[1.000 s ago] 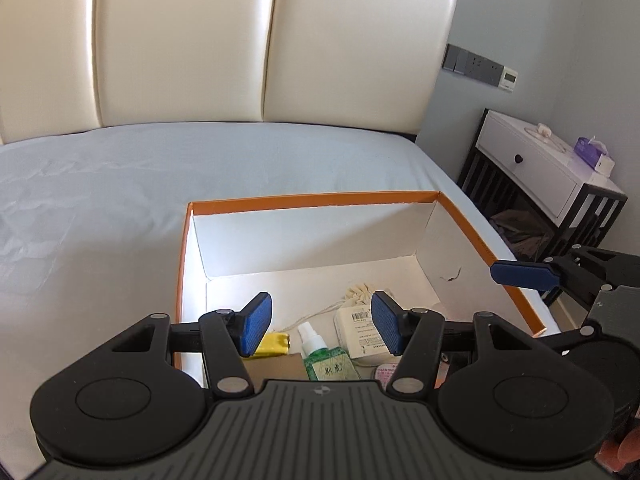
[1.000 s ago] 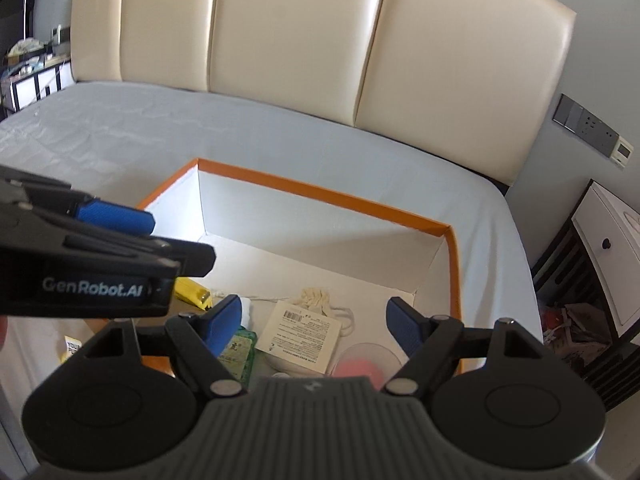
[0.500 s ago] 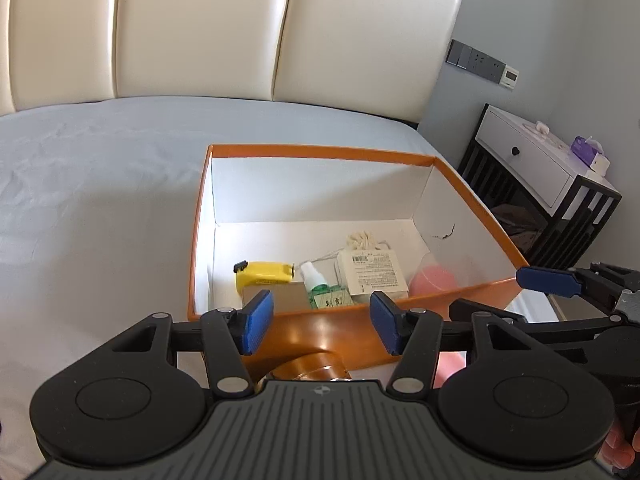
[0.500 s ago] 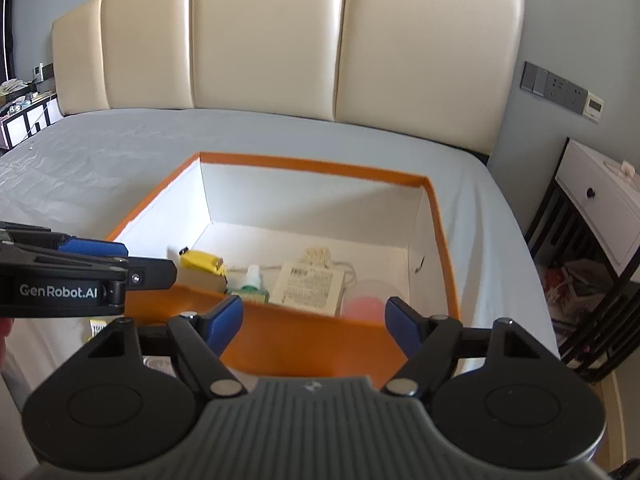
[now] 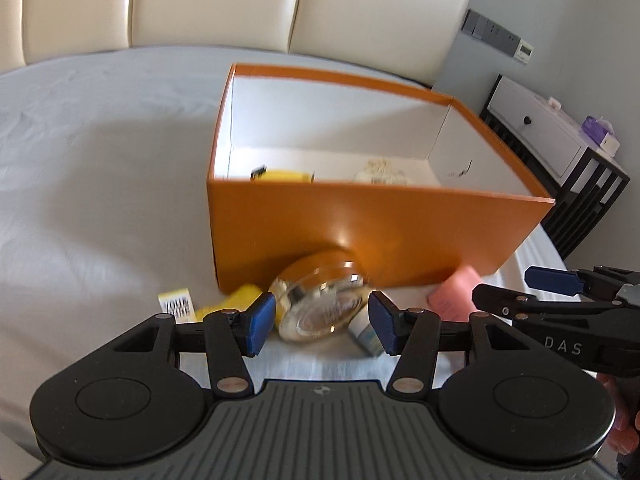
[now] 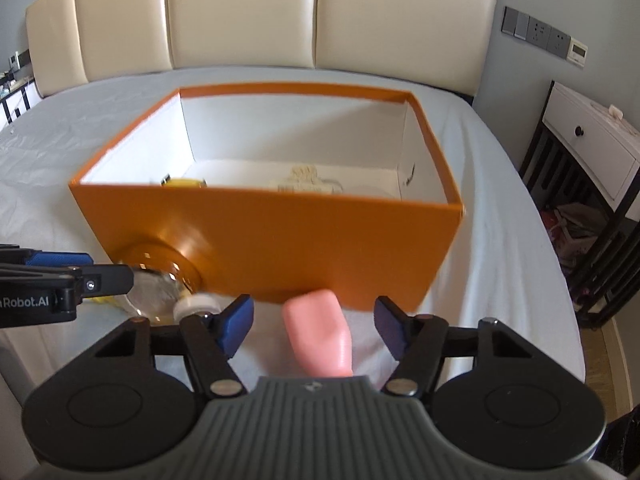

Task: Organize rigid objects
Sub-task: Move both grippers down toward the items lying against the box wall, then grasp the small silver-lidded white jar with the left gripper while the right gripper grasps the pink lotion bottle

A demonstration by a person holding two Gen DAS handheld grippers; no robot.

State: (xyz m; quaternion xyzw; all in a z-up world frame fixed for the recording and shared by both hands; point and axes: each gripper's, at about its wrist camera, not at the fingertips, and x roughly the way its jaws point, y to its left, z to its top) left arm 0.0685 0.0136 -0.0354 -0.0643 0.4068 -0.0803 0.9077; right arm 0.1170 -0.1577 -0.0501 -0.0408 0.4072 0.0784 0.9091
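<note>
An orange box (image 5: pixel 360 224) with a white inside stands on the bed; it also shows in the right wrist view (image 6: pixel 280 240). A yellow item (image 5: pixel 286 176) and a pale packet (image 5: pixel 380 176) lie inside it. In front of it lie a round clear glass jar (image 5: pixel 320 304), a yellow item with a label (image 5: pixel 232 300), a small white-capped bottle (image 5: pixel 366 334) and a pink object (image 6: pixel 320 332). My left gripper (image 5: pixel 322 322) is open, its pads either side of the jar. My right gripper (image 6: pixel 312 320) is open, with the pink object between its fingers.
The grey bedsheet (image 5: pixel 100 160) spreads to the left of the box. A cream padded headboard (image 6: pixel 248 16) stands behind. A white bedside table on a black frame (image 6: pixel 592 152) stands to the right, past the bed's edge.
Both grippers have pulled back and dropped from above the box's inside to the bed in front of its near wall. The jar, bottle and pink object have come into view.
</note>
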